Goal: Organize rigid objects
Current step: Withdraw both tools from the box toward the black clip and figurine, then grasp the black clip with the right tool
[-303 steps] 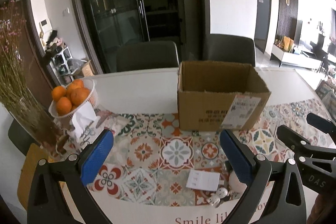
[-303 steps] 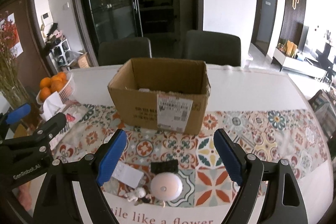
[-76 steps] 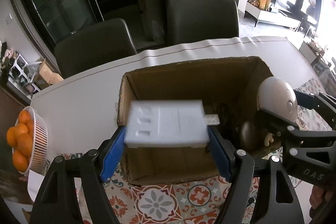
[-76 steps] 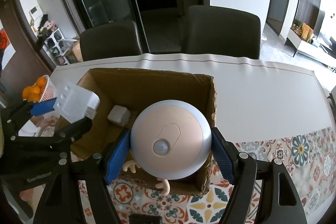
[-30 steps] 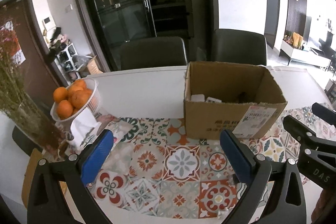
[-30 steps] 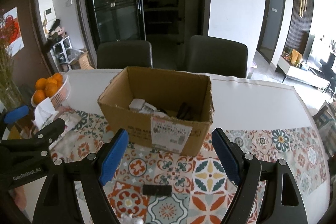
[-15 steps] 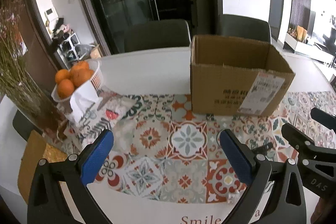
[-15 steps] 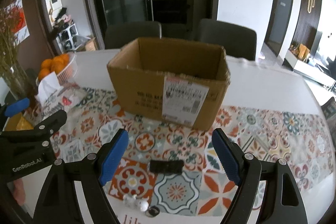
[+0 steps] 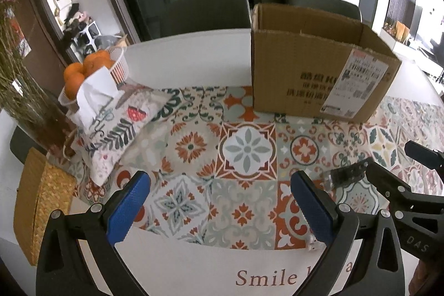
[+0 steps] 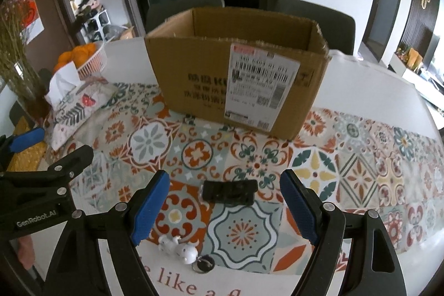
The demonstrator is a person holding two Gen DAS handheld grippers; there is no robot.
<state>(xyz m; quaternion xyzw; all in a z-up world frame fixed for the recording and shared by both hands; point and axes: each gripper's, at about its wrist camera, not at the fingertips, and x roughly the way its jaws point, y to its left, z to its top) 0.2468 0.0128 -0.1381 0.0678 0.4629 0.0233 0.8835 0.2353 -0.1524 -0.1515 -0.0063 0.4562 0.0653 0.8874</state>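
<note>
Plainly, "GenRobot.AI" marks the left gripper (image 10: 41, 146) and "Smile" the tablecloth (image 9: 194, 268). Both it and the right gripper (image 10: 224, 210) gape empty. A black object (image 10: 228, 192) lies between the right fingers, a white keychain figure (image 10: 177, 247) nearer, the labelled cardboard box (image 10: 236, 74) beyond across bare tiles.

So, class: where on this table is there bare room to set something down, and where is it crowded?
Free: the patterned cloth between the cardboard box and the black clip, the cloth right of the box, and the white tabletop between box and orange basket. Crowded: the left edge, with tissue pouch and woven basket, and the near edge by the white keychain figure.
</note>
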